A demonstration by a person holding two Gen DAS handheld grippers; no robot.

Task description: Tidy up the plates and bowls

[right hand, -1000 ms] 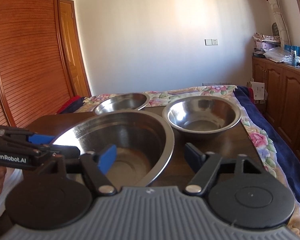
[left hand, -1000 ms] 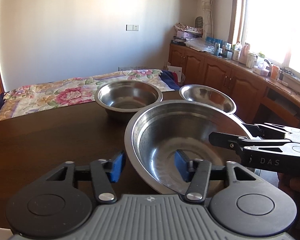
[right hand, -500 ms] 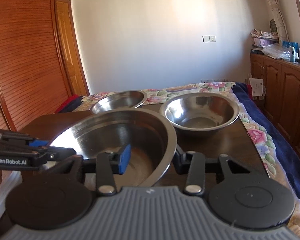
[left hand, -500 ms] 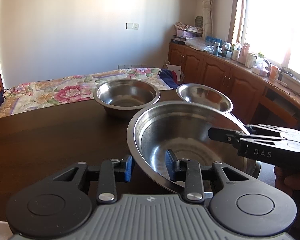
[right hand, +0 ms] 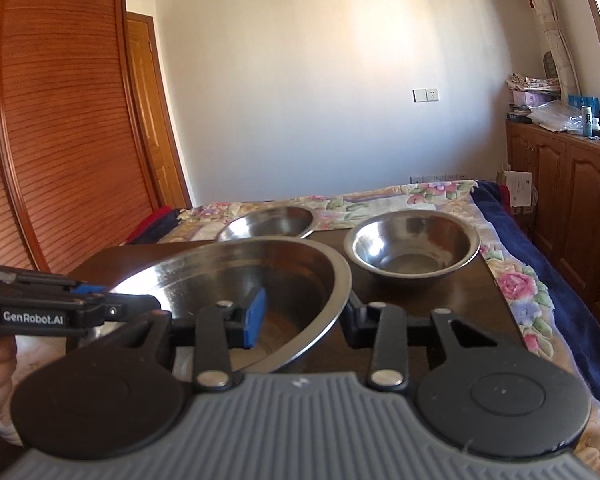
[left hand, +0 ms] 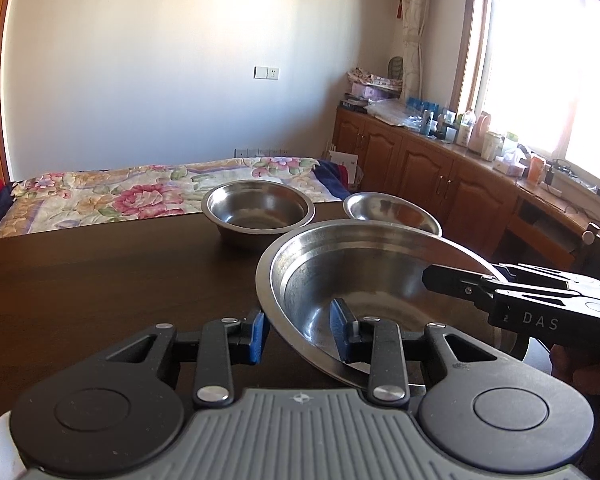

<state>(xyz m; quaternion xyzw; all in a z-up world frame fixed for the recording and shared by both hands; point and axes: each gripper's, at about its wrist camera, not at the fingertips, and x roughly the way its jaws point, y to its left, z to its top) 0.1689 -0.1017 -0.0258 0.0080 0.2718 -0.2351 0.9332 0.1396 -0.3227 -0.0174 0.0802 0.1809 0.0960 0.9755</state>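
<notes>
Grip: my left gripper (left hand: 298, 330) and right gripper (right hand: 306, 318) each clenched the big basin's (left hand: 380, 276) rim.
Advice: I judged lifting evenly best, clearing the bowl (left hand: 258, 210) beyond the big basin.

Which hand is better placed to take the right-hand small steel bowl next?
Probably right: the right gripper, jaws just closing with the large steel basin's rim between them, has that bowl clear ahead.
</notes>
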